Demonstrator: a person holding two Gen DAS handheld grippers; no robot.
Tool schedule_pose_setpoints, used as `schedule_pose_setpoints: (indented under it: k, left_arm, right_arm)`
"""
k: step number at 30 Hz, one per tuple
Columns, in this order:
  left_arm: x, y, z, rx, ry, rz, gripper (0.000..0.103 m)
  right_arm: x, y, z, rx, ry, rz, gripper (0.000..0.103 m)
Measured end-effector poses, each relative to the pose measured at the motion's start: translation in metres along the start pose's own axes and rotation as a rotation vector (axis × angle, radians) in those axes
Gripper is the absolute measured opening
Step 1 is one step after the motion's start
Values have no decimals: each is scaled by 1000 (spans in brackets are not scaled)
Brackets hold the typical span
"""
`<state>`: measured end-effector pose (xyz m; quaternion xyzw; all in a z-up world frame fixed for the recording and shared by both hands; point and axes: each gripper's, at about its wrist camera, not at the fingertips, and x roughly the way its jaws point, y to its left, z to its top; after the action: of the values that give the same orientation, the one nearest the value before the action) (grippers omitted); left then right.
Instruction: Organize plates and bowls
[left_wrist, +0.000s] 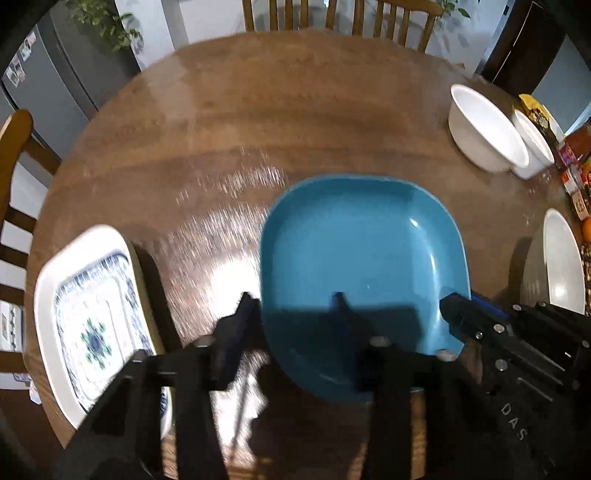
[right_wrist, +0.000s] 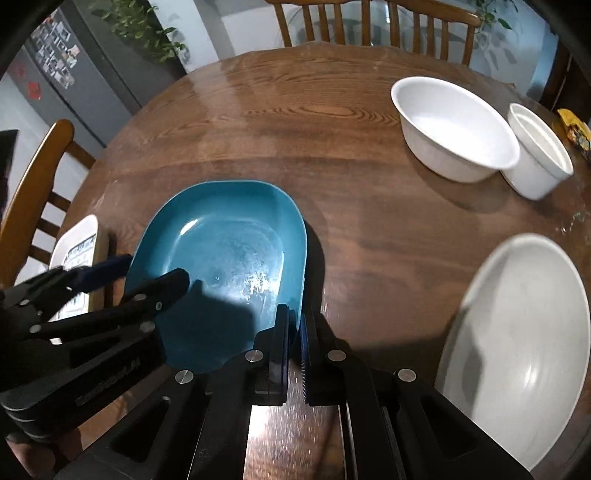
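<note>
A square teal plate (left_wrist: 354, 251) (right_wrist: 229, 251) lies in the middle of the round wooden table (left_wrist: 258, 122). My left gripper (left_wrist: 293, 304) (right_wrist: 155, 267) straddles the plate's left rim, one finger outside and one over the inside. A clear gap shows between its fingers, so it is open. My right gripper (right_wrist: 294, 319) (left_wrist: 465, 300) is shut on the plate's right rim. A white rectangular plate with a blue pattern (left_wrist: 88, 317) (right_wrist: 77, 243) lies to the left. A large white bowl (right_wrist: 454, 125) (left_wrist: 484, 129) and a small white bowl (right_wrist: 539, 151) (left_wrist: 535, 144) touch at the far right.
A big pale round plate (right_wrist: 524, 343) (left_wrist: 557, 258) lies at the near right. Packets and jars (left_wrist: 572, 166) crowd the table's right edge. Wooden chairs (right_wrist: 373, 26) stand behind the table and at its left. A grey fridge (right_wrist: 66, 74) stands at the back left.
</note>
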<state>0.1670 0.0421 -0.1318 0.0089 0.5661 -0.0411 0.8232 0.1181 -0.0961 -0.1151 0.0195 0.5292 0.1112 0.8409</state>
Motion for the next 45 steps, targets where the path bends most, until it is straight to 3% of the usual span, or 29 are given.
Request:
schedule_pose_setpoints:
  k: [5, 7, 10, 14, 25, 45]
  left_arm:
    - [-3, 2, -15, -20, 0, -21, 28]
    - [-4, 8, -18, -37, 0, -38, 17]
    - [-5, 21, -21, -83, 11, -91, 10]
    - [-6, 30, -26, -110, 21, -122, 9]
    - [-21, 19, -42, -79, -5, -55, 9]
    - [-95, 11, -85, -9, -164, -38, 9]
  right_arm:
    - [-5, 0, -7, -11, -4, 4, 6]
    - [-6, -2, -10, -9, -7, 4, 6]
    - [-1, -8, -13, 8, -7, 15, 6]
    - [0, -5, -21, 22, -4, 37, 6]
    - [-4, -4, -39, 20, -14, 78, 6]
    - [-70, 2, -69, -15, -129, 76, 6]
